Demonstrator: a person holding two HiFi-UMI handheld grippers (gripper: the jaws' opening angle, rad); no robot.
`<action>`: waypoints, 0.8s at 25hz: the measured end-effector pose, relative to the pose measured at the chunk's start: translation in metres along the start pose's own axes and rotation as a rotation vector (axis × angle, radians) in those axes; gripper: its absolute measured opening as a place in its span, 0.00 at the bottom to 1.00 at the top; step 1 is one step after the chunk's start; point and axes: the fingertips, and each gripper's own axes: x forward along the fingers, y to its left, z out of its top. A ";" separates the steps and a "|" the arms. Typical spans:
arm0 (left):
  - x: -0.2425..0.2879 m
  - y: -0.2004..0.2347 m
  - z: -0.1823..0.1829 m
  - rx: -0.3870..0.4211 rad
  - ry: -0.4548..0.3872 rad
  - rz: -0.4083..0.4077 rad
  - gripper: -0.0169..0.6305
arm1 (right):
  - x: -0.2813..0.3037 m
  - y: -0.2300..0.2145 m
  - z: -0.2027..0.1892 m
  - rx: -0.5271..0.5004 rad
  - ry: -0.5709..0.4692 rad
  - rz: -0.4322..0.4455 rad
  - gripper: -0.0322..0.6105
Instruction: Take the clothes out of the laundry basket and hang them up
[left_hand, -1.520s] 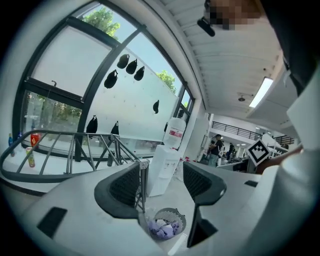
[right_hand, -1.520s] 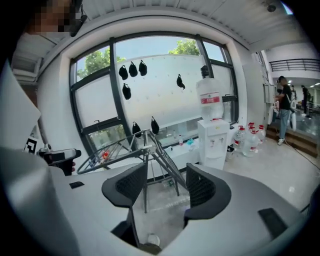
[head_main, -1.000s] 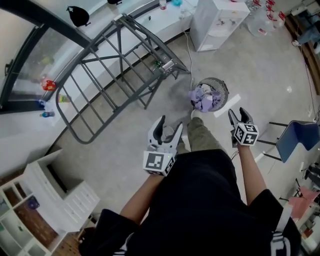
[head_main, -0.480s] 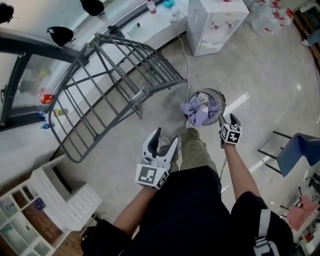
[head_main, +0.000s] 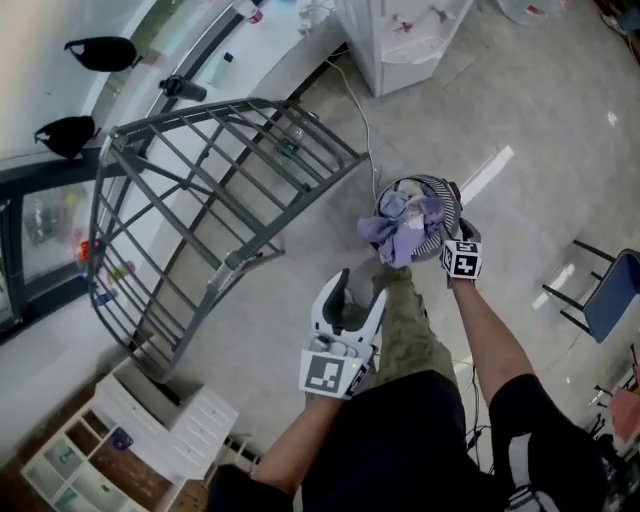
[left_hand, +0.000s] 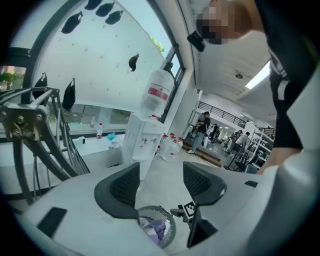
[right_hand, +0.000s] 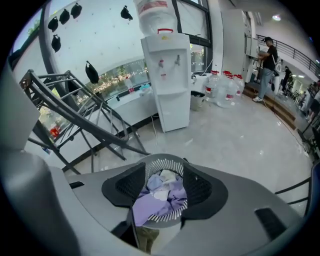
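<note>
The round slatted laundry basket (head_main: 436, 190) stands on the floor ahead of the person's feet, and a heap of lilac and white clothes (head_main: 398, 232) spills over its near rim. My right gripper (head_main: 453, 205) is open, by the basket's right rim. In the right gripper view the clothes (right_hand: 159, 196) show between its spread pads (right_hand: 127, 187), and nothing is gripped. My left gripper (head_main: 360, 288) is open and empty, held back near the person's leg. The left gripper view shows the basket (left_hand: 157, 227) low between its pads. The grey folding drying rack (head_main: 215, 200) stands to the left.
A white water dispenser (head_main: 400, 40) stands beyond the basket against the window wall, with a cable running along the floor. A blue chair (head_main: 615, 295) is at the right edge. A white shelf unit (head_main: 110, 450) sits at lower left. People stand far off in the right gripper view.
My right gripper has moved forward, from beside the person's leg to the basket's rim. The head view has shifted, and the rack and basket now sit nearer. The left gripper stays open.
</note>
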 end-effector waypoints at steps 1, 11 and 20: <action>0.012 0.003 -0.004 0.018 -0.006 0.000 0.41 | 0.015 -0.002 -0.007 0.010 0.003 0.003 0.41; 0.097 0.013 -0.093 -0.020 0.046 -0.044 0.41 | 0.139 -0.052 -0.085 -0.003 0.102 0.004 0.40; 0.110 0.039 -0.165 -0.007 0.123 -0.054 0.41 | 0.220 -0.055 -0.139 0.033 0.177 -0.028 0.40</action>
